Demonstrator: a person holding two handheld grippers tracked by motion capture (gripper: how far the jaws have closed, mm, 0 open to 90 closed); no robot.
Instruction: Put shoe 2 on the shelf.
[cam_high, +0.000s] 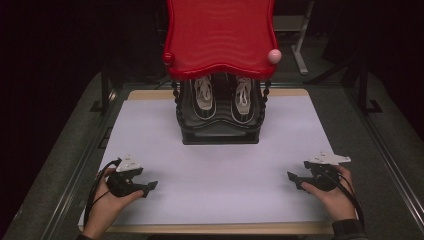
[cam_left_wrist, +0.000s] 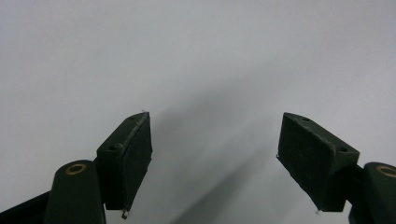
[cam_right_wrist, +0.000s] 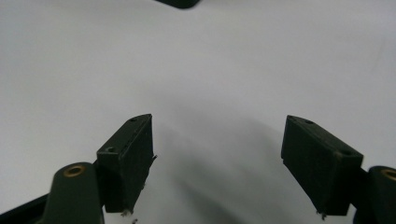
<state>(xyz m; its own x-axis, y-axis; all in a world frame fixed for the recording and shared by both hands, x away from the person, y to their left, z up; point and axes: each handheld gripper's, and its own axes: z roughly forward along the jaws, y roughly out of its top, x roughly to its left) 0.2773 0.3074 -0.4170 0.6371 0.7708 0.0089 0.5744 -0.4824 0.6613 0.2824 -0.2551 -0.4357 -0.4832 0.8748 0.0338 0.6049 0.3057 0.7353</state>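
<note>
A black two-tier shoe rack (cam_high: 220, 131) stands at the back middle of the white table sheet (cam_high: 215, 170), with a red wavy top shelf (cam_high: 220, 37) over it. A pair of black and white shoes (cam_high: 223, 98) sits on the lower tier. My left gripper (cam_high: 151, 187) rests on the sheet at the near left, held by a hand; in the left gripper view (cam_left_wrist: 215, 154) its jaws stand wide apart over bare sheet. My right gripper (cam_high: 292, 178) lies at the near right, and in the right gripper view (cam_right_wrist: 217, 156) its jaws also stand apart with nothing between them.
A wooden board edge (cam_high: 215, 229) runs under the sheet along the front. Dark metal frame rails (cam_high: 395, 165) flank the table on both sides. A pink knob (cam_high: 274, 56) and a red knob (cam_high: 168, 58) stick out at the top shelf's front corners.
</note>
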